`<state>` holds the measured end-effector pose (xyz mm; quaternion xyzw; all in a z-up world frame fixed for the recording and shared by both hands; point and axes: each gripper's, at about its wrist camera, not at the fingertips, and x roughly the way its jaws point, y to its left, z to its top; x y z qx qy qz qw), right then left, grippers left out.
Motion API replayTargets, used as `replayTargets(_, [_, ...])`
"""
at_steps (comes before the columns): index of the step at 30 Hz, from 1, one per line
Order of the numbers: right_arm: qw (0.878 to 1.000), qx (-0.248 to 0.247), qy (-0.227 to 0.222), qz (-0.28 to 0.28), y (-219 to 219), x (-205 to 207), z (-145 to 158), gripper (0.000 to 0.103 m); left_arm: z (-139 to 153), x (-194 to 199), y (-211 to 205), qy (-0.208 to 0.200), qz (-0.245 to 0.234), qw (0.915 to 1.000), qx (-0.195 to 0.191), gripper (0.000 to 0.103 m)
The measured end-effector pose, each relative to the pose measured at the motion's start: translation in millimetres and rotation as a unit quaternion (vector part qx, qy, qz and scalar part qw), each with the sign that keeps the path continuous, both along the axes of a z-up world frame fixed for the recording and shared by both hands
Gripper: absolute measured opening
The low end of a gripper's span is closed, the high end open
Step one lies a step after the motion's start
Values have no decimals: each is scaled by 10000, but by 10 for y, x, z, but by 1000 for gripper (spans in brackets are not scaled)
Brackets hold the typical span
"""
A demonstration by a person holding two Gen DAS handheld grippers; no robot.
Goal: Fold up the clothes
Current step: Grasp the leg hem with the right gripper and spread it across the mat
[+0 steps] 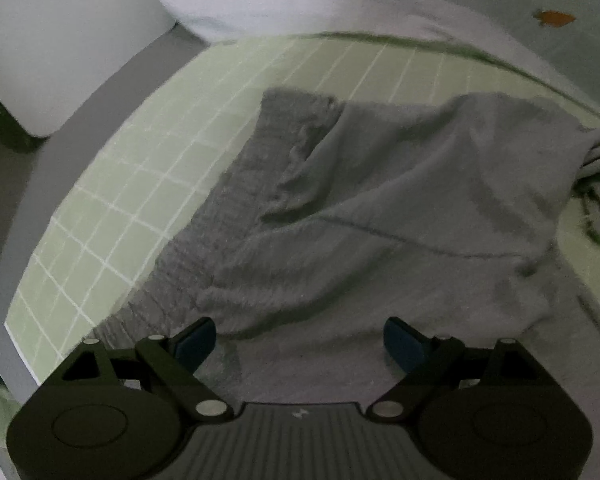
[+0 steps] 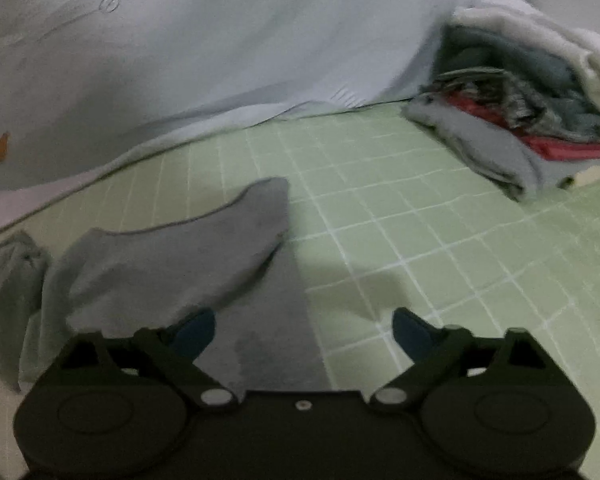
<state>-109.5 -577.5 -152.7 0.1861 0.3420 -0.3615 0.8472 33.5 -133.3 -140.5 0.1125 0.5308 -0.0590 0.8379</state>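
A grey garment lies spread and rumpled on a pale green checked sheet, with an elastic waistband along its left side. My left gripper hovers open just above its near edge, nothing between the blue pads. In the right wrist view the same grey garment shows a folded-over flap, with a bunched part at the far left. My right gripper is open over the garment's right edge; its left fingertip sits under or against the flap, its right one over the green sheet.
A stack of folded clothes, grey, red and white, rests at the back right of the sheet. White bedding rises behind it, with a small orange mark. A white pillow lies at the left.
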Motion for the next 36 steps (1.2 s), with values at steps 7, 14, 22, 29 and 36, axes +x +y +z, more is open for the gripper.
replayTargets(7, [9996, -260, -34, -82, 0, -200, 94, 1, 172, -232, -94, -205, -118, 9996, -171, 91])
replayTargets(14, [9986, -383, 158, -329, 14, -703, 152, 1, 234, -506, -156, -357, -168, 9987, -309, 91])
replayTargets(22, [9935, -327, 696, -845, 50, -1709, 169, 1, 303, -983, -349, -417, -148, 9978, -501, 91])
replayTargets(29, [9846, -260, 1163, -1277, 79, -2576, 176, 1, 321, -1388, -524, -317, 6, 9976, -620, 91])
replayTargets(36, [9908, -471, 1033, -741, 46, -2582, 190, 44, 252, -1501, -773, -363, 85, 9965, -749, 91])
